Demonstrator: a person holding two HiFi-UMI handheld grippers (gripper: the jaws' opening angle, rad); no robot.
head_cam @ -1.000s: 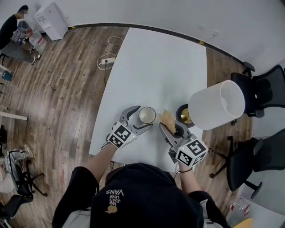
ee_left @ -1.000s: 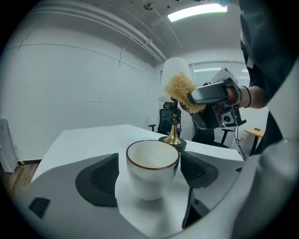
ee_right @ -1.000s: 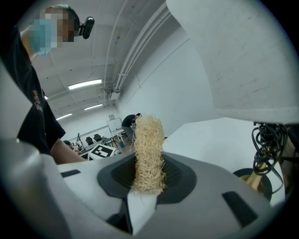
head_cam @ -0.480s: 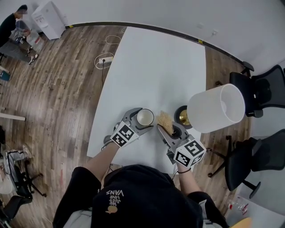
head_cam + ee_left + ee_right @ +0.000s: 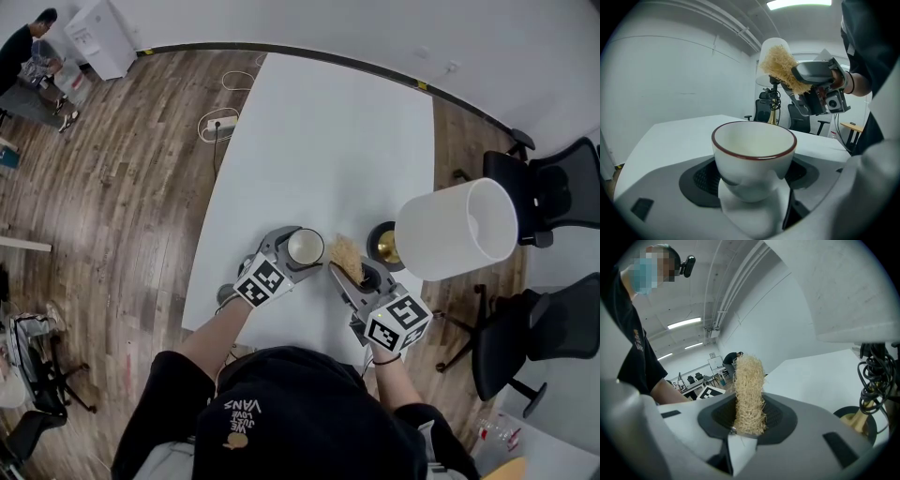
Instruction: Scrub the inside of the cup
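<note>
Two grippers, both loaded. Left gripper (image 5: 302, 247) pinches the cup (image 5: 753, 157) by its sides, mouth up, over the near part of the table (image 5: 328, 141), leaving the inside open. Right gripper (image 5: 353, 269) clamps a fibre scrubber (image 5: 749, 394) just right of the cup, not yet inside.

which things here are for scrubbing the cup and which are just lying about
For the job:
cup, in the left gripper
scrubber, in the right gripper

Lying about:
lamp
chairs
power strip
</note>
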